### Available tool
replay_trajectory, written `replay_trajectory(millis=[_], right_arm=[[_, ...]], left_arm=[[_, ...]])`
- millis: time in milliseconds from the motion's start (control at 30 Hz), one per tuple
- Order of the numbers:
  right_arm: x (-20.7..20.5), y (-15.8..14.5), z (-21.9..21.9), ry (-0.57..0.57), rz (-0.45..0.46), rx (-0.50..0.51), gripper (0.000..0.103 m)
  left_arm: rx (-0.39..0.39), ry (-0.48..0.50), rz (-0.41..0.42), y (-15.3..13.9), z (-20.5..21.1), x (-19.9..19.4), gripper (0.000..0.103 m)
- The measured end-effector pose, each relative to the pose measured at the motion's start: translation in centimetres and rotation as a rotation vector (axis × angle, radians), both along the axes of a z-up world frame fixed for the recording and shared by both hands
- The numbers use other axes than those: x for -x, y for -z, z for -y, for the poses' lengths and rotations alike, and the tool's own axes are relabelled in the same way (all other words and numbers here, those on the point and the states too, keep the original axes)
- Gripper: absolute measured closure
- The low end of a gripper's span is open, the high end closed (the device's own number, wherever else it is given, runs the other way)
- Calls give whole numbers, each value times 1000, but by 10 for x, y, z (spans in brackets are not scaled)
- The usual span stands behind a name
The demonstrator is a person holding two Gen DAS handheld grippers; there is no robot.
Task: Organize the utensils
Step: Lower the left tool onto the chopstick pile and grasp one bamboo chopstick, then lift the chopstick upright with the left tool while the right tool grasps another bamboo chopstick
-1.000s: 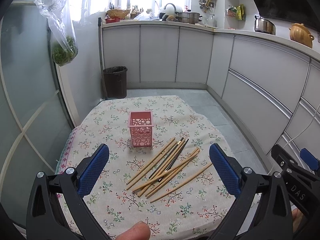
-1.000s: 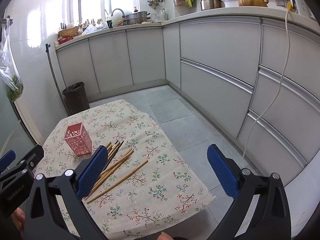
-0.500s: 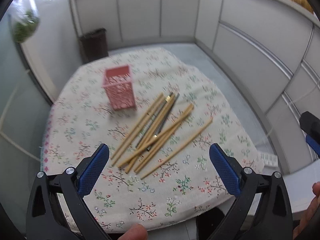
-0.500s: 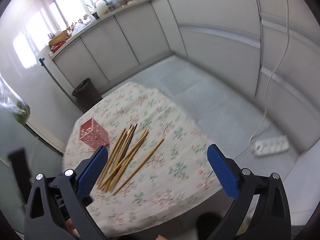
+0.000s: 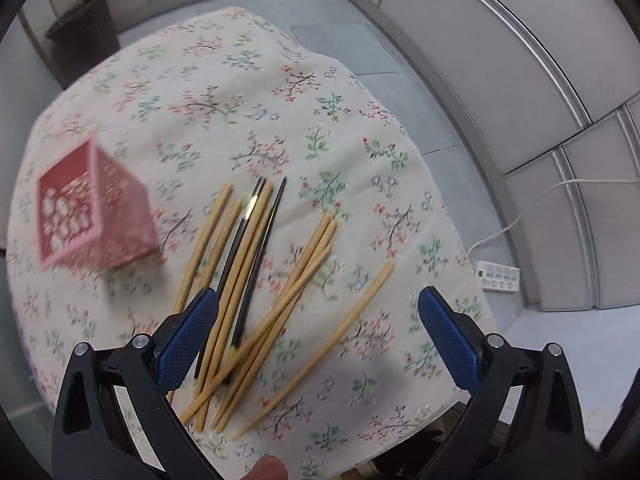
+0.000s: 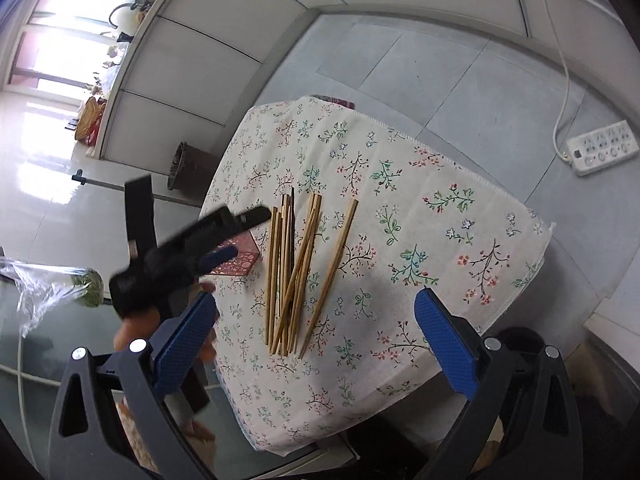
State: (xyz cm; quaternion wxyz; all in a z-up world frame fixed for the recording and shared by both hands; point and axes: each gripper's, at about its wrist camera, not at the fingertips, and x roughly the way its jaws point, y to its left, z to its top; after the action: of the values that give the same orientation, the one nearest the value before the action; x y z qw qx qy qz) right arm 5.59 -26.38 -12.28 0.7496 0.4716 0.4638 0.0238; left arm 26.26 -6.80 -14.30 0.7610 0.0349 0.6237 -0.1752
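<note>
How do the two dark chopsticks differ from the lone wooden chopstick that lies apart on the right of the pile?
The dark chopsticks are black and glossy; the lone wooden chopstick is pale tan and matt. The dark chopsticks lie inside the pile, mixed with wooden ones, nearer the pink basket; the lone wooden chopstick lies by itself, on the far side from it. Both lie flat on the floral tablecloth, with neither gripper touching them.

A loose pile of wooden and black chopsticks (image 5: 256, 280) lay on the floral-cloth-covered table (image 5: 248, 92), with one wooden chopstick (image 5: 320, 344) apart on its right. The pink perforated plastic holder (image 5: 88, 216) stood on the table just left of the pile. Beyond the table's far left corner stood a dark waste bin (image 5: 84, 36); a white power strip (image 5: 498, 276) lay on the floor to its right.
</note>
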Motion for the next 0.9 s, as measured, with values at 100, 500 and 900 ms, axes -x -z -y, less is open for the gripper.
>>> replay_trajectory(millis=[100, 500, 900], right_arm=[[-7, 5, 3, 7, -16, -34, 6], [-16, 23, 24, 81, -78, -95, 6], [-18, 31, 27, 99, -113, -49, 6]], left_arm=[[-25, 31, -39, 10, 4, -24, 29], [-200, 274, -73, 59, 36, -9, 70], [-287, 315, -18, 86, 45, -6, 88]])
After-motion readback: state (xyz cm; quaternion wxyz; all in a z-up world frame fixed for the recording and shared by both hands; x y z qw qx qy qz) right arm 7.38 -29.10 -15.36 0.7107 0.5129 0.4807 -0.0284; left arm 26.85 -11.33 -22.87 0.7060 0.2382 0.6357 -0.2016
